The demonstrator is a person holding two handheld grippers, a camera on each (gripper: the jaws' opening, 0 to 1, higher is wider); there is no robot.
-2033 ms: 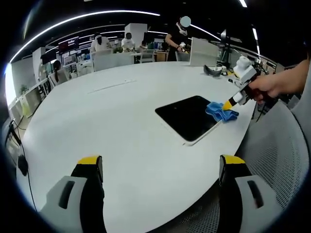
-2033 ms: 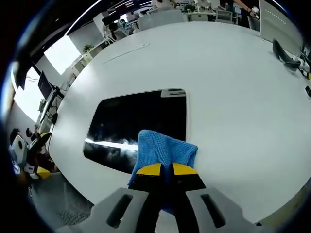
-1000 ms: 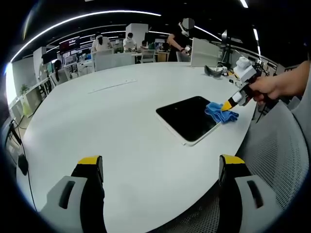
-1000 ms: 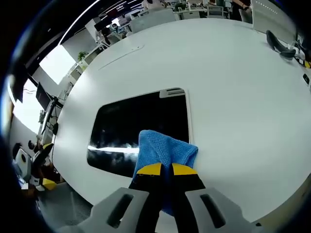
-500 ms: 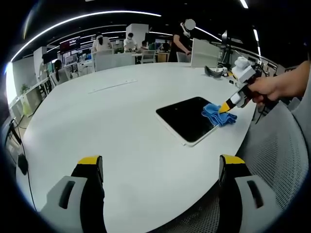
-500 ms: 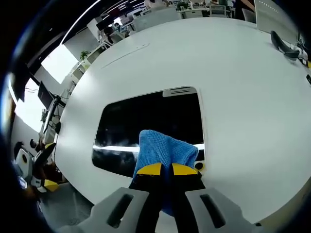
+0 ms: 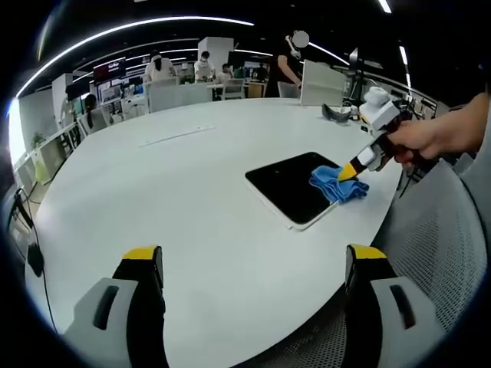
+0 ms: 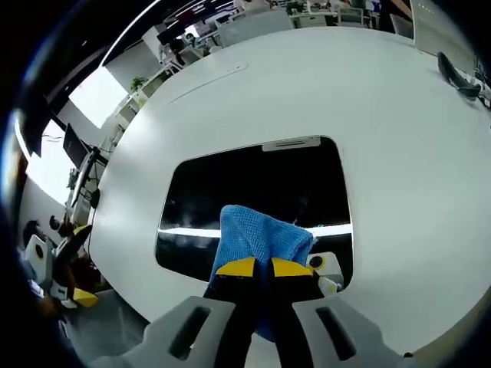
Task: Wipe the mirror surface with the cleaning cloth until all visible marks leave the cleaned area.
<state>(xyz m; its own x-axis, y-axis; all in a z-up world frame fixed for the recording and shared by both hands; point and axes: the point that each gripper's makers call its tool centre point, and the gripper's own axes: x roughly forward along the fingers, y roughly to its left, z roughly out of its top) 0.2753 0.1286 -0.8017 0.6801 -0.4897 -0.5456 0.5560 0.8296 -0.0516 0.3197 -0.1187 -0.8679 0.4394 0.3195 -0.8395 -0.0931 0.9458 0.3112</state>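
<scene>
A large white oval surface (image 7: 192, 199) with a smooth, rounded edge. A dark rectangular mirror (image 7: 295, 186) in a pale frame lies flat on it near the closest edge. A blue cleaning cloth (image 7: 335, 185) rests on the mirror's end. A dark curved object (image 7: 334, 113) lies near the far edge.

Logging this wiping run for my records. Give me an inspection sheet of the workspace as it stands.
Surface: white table, round-edged.
Job's things: mirror lying flat; blue cloth resting on it.
Clutter: dark curved thing at the far edge, kind unclear.
Grippers: right gripper shut on the cloth; left gripper open, above bare table.
Cables: nothing seen.
Surroundings: open office, people at desks, mesh chair.
</scene>
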